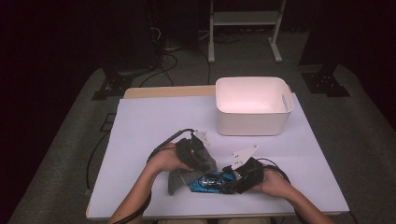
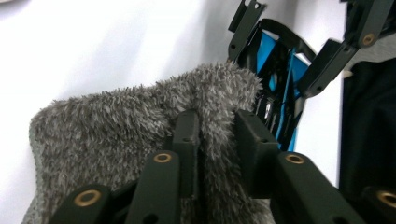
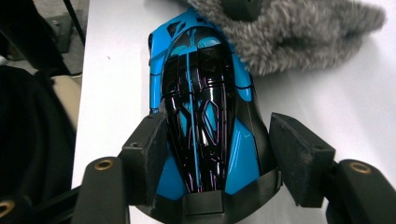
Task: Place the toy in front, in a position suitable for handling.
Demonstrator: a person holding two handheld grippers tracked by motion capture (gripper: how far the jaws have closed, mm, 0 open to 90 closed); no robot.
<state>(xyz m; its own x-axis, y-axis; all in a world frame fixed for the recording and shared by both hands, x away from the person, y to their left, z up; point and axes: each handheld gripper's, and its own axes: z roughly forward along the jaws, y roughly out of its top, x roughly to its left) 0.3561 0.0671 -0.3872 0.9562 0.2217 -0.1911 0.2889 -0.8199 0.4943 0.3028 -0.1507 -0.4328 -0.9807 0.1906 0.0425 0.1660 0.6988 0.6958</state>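
Grey carpet floor point(image 1: 70, 140), dark room, white frame legs point(image 1: 243, 28) behind table point(image 1: 149, 116).

Matte black tongs point(image 2: 215, 135) have brass-coloured rivets, blocky jaws, trailing black cables and pale three-cornered top plates.

The fuzzy sock point(image 1: 180, 179) lies on the table point(image 1: 140, 135), near the front edge. The toy car point(image 1: 211, 181) lies just right of the sock, touching it. The tub point(image 1: 252, 122) stands behind them, toward the right.
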